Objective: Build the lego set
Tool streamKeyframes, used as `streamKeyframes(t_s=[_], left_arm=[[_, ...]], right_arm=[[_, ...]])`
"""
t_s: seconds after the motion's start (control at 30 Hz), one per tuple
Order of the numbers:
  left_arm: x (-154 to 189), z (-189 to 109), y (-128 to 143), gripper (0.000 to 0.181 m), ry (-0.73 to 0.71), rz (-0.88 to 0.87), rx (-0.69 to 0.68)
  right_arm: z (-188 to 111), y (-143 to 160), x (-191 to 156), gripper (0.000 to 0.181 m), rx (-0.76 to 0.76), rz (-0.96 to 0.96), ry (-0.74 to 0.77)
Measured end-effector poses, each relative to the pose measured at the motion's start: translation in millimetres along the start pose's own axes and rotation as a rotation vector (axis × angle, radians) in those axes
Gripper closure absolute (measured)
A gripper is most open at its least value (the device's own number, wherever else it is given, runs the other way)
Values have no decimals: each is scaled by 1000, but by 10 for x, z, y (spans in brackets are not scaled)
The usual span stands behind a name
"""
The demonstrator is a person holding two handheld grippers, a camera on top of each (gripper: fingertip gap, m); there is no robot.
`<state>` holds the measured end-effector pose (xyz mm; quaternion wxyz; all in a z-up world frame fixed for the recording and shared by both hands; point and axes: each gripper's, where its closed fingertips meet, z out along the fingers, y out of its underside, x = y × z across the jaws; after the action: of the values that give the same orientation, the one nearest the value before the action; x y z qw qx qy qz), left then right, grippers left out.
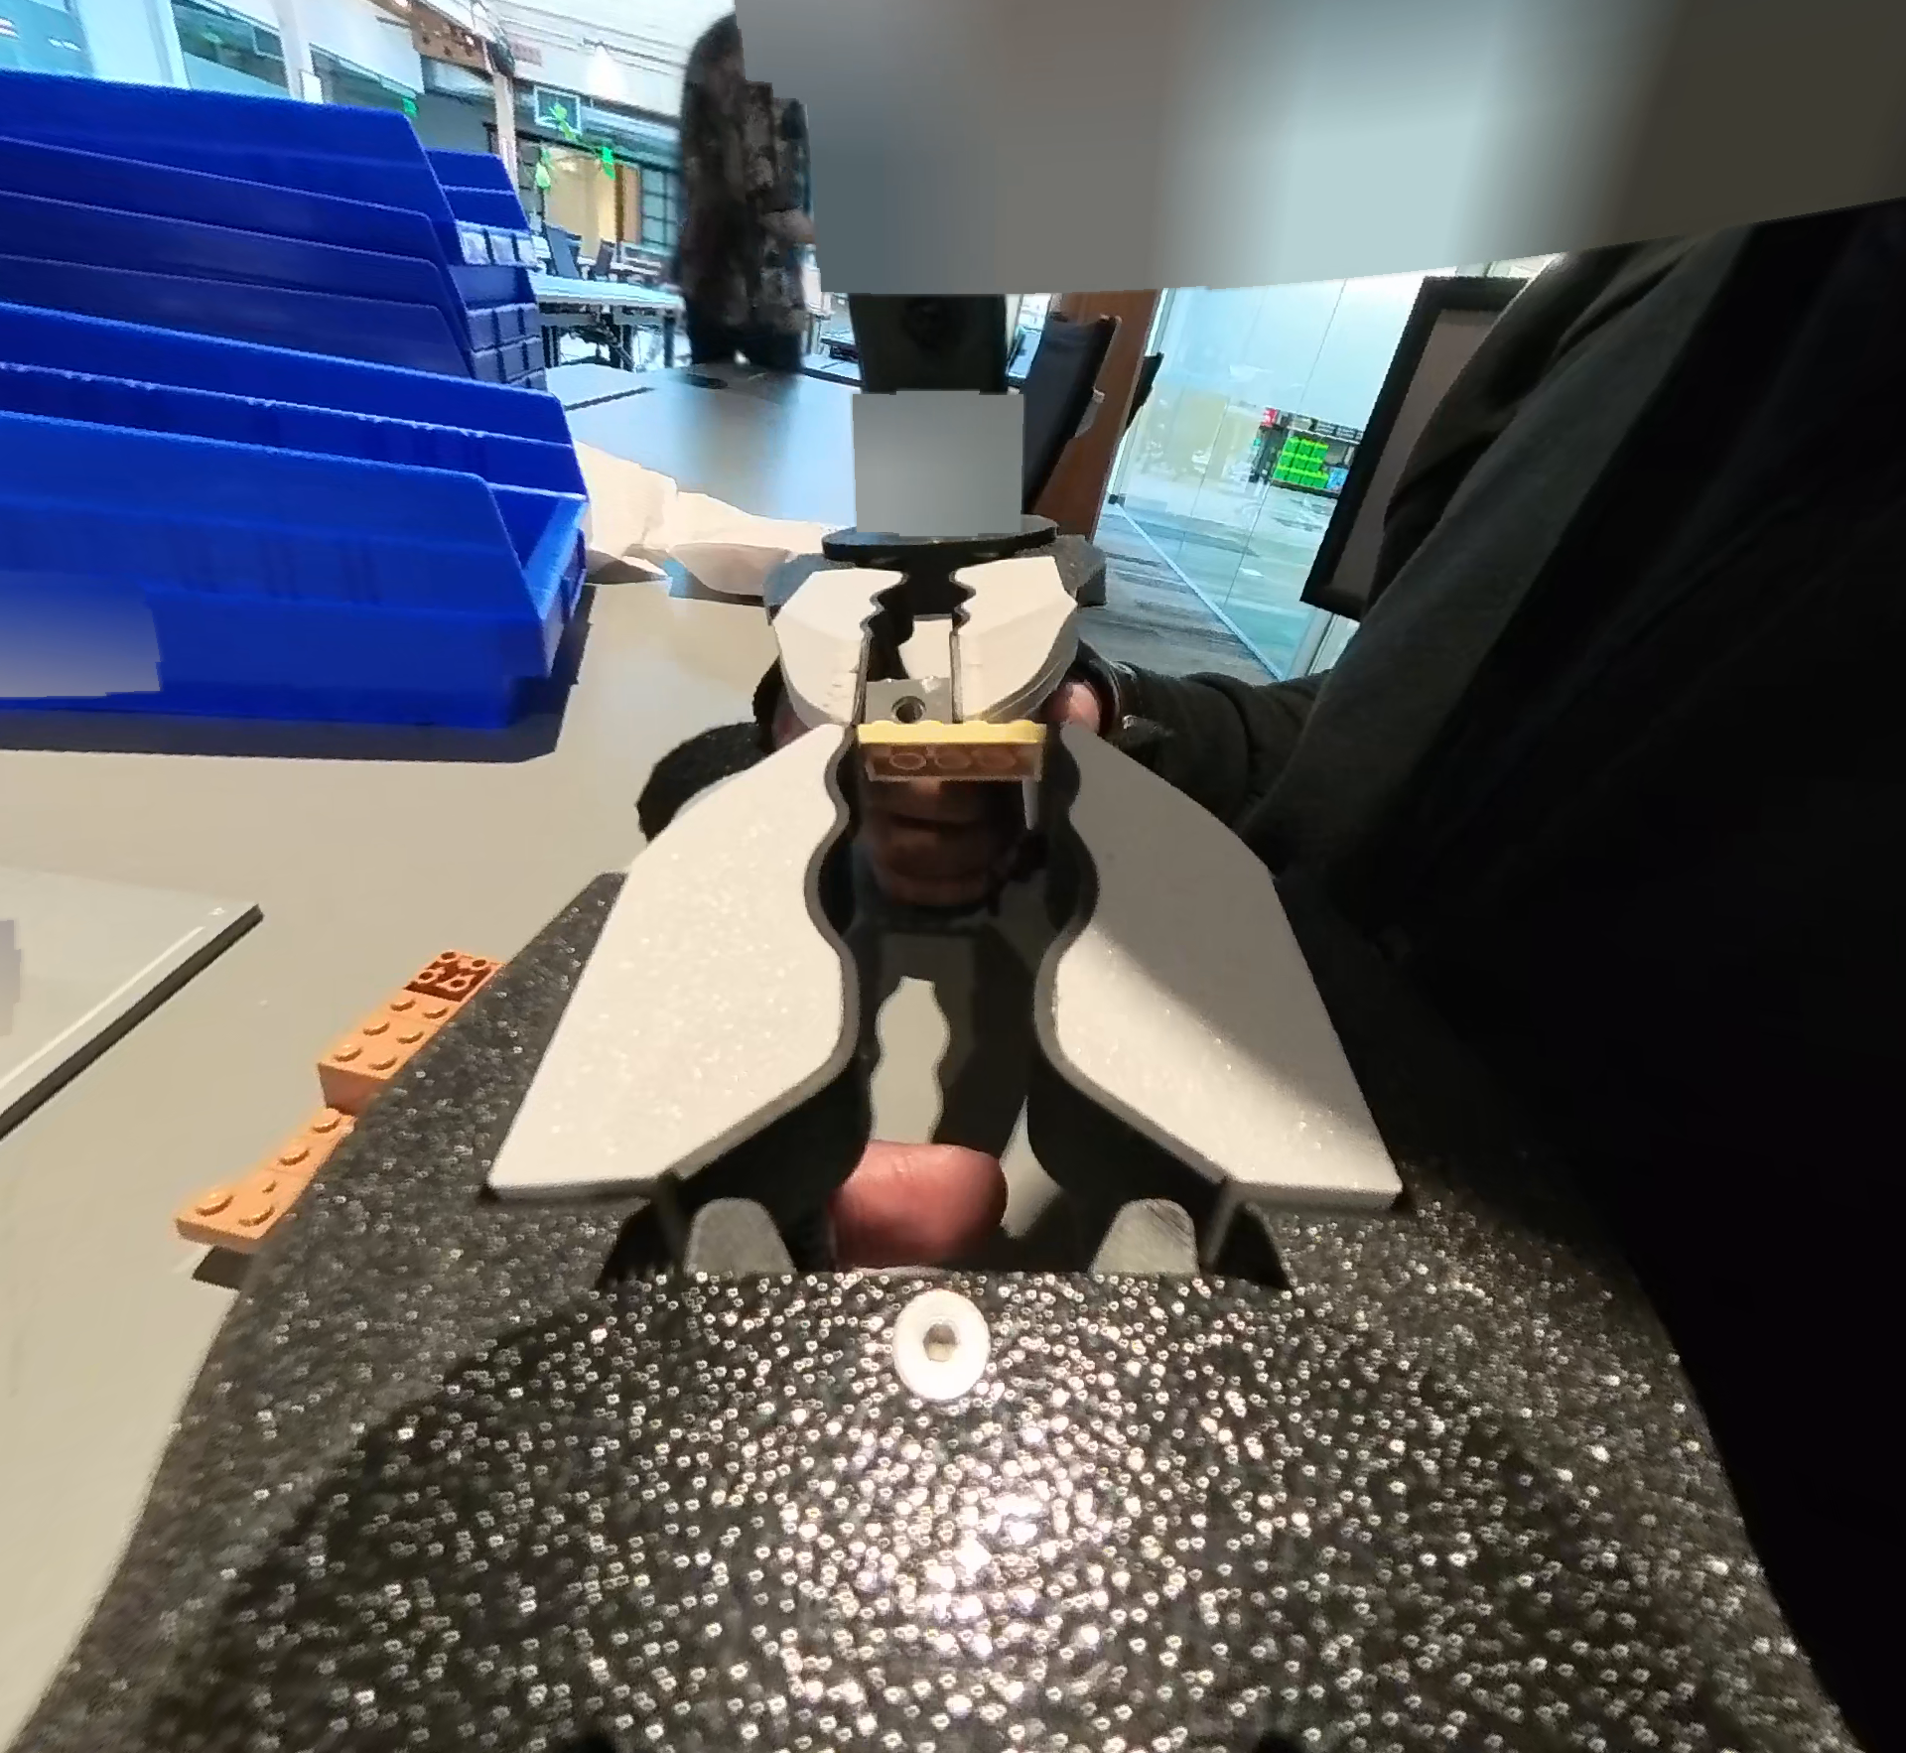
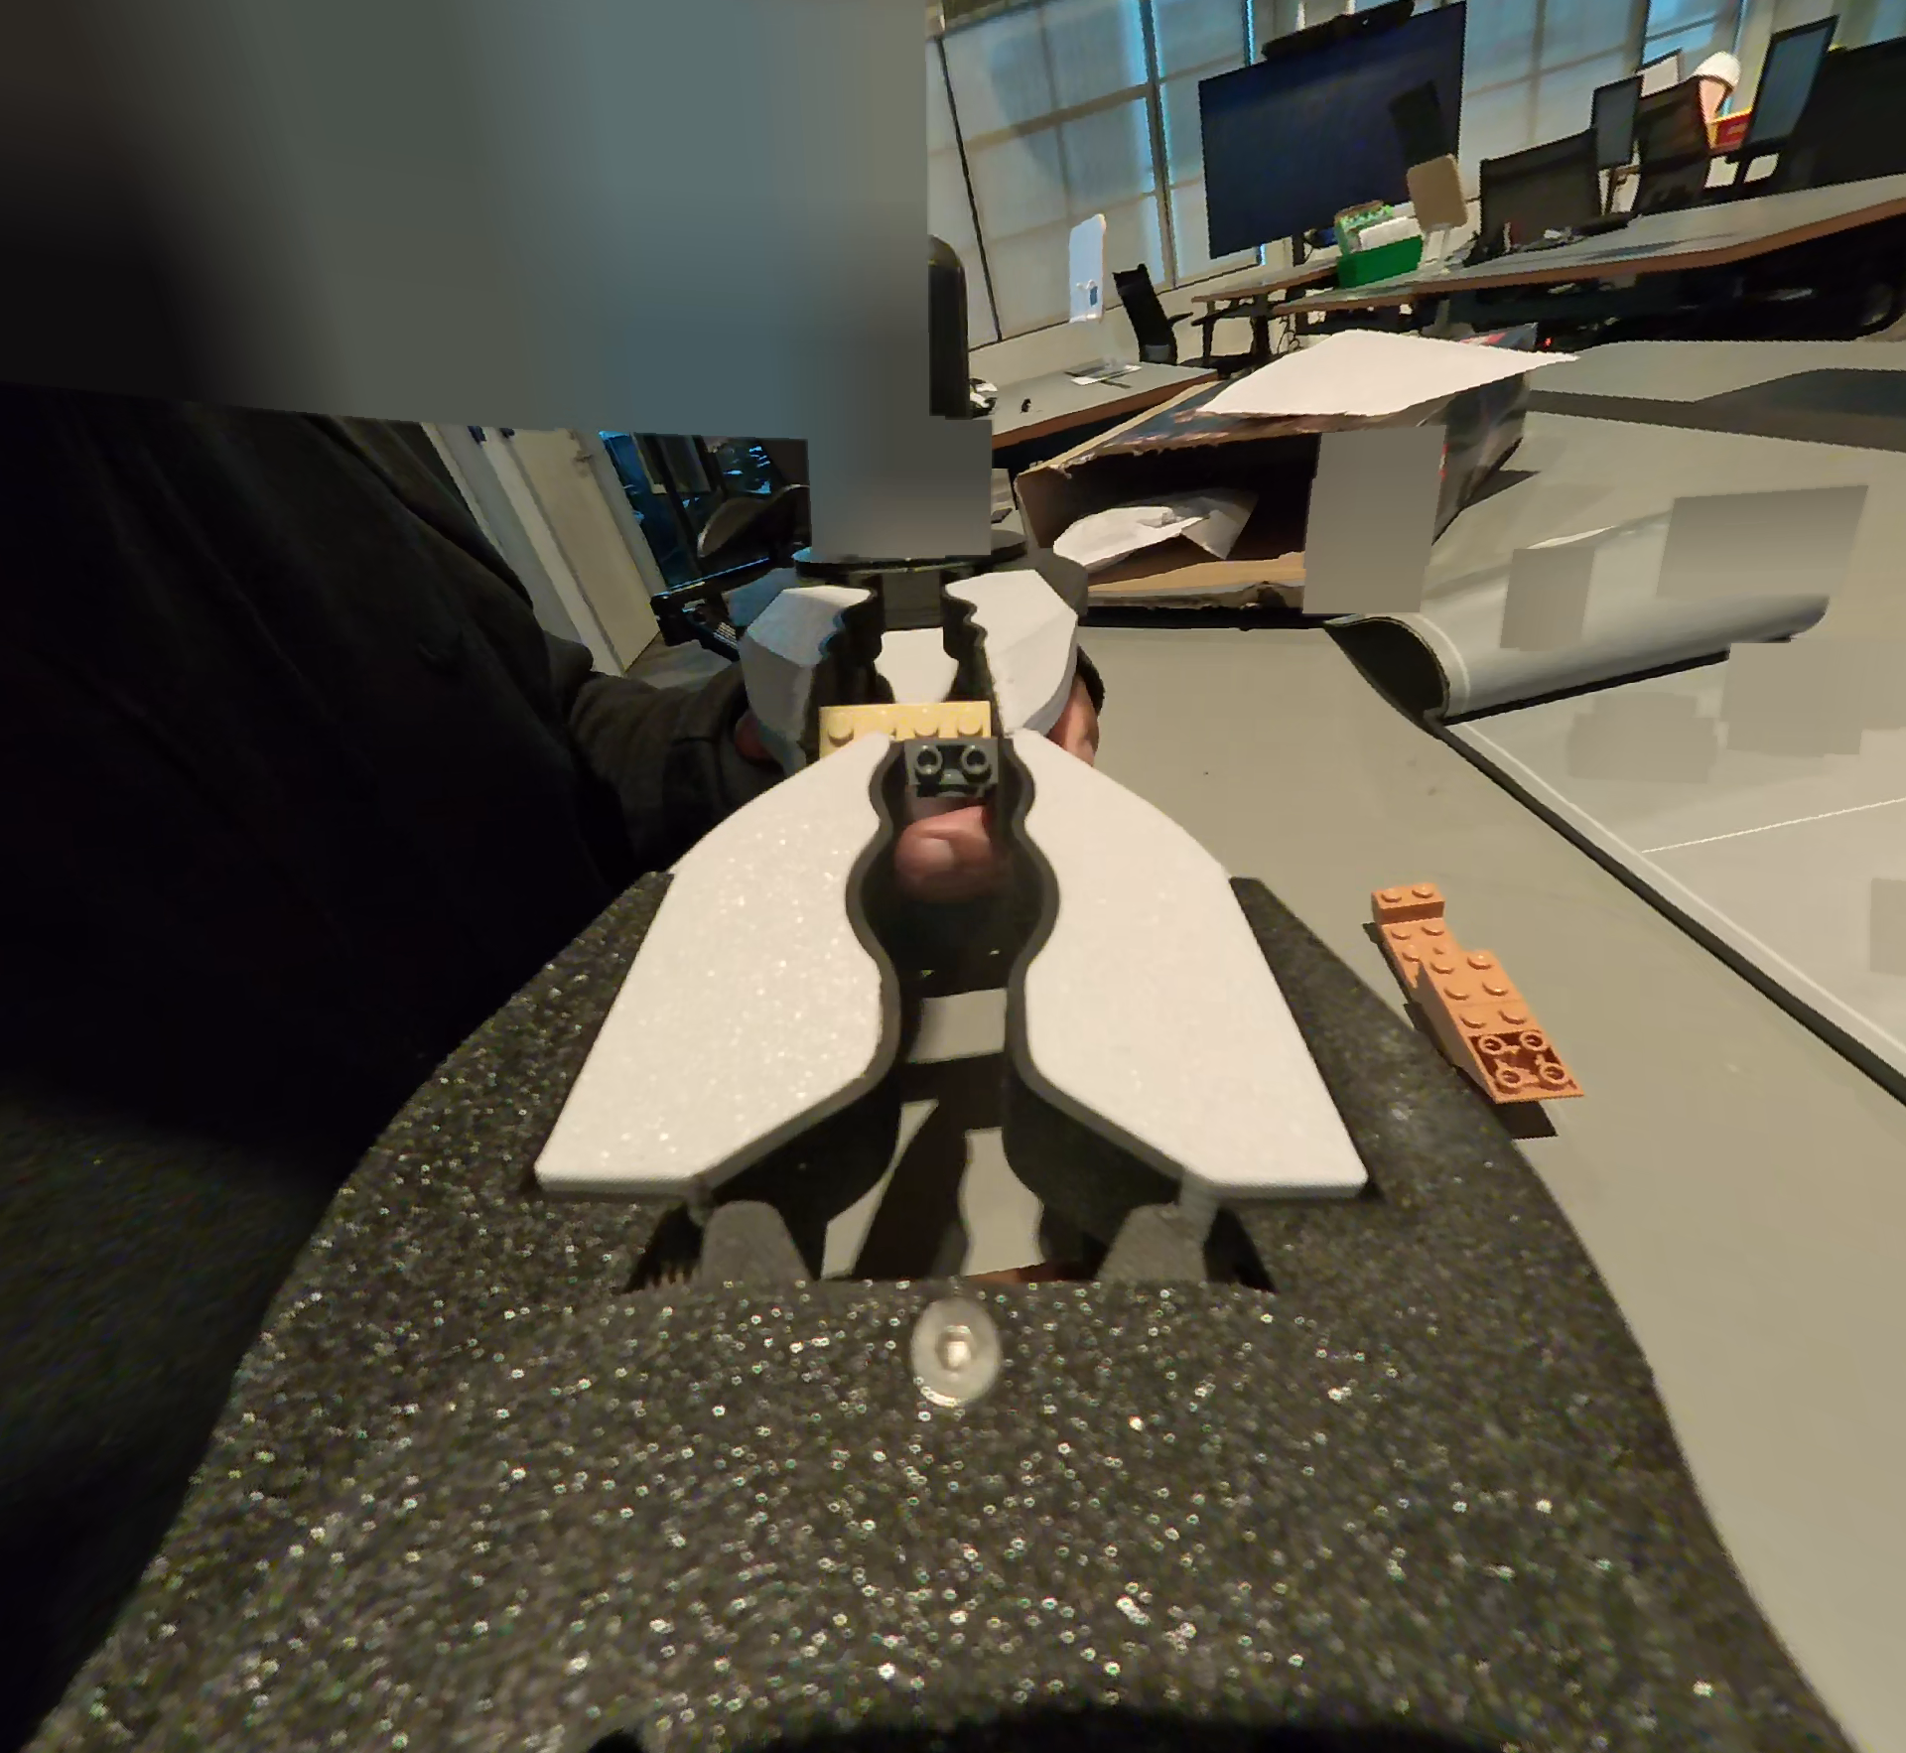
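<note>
My left gripper is shut on a tan plate and holds it in the air above the table. My right gripper is shut on a small dark grey brick. The two grippers face each other tip to tip. In the left wrist view the right gripper holds the grey brick just behind the tan plate. In the right wrist view the tan plate sits right behind the grey brick, in the left gripper. I cannot tell whether the pieces touch. An orange brick assembly lies on the grey table.
Stacked blue bins stand at the left of the table. An open instruction booklet lies beyond the orange assembly. An open cardboard box lies farther back. A person in black clothing is close behind the grippers. Only a small space, under 4 cm, lies between the two pairs of fingers.
</note>
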<state>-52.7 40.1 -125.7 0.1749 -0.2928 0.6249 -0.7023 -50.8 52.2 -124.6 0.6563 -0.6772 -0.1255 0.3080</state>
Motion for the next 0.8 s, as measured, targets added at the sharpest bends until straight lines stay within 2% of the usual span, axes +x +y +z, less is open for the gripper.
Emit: streamKeyframes(t_s=[0.57,0.8], left_arm=[[9,31,-84,149,-17,-36,83],[43,22,-204,149,4,-75,205]], right_arm=[[4,-32,-16,166,27,17,-2],[21,-158,-87,165,129,67,-43]])
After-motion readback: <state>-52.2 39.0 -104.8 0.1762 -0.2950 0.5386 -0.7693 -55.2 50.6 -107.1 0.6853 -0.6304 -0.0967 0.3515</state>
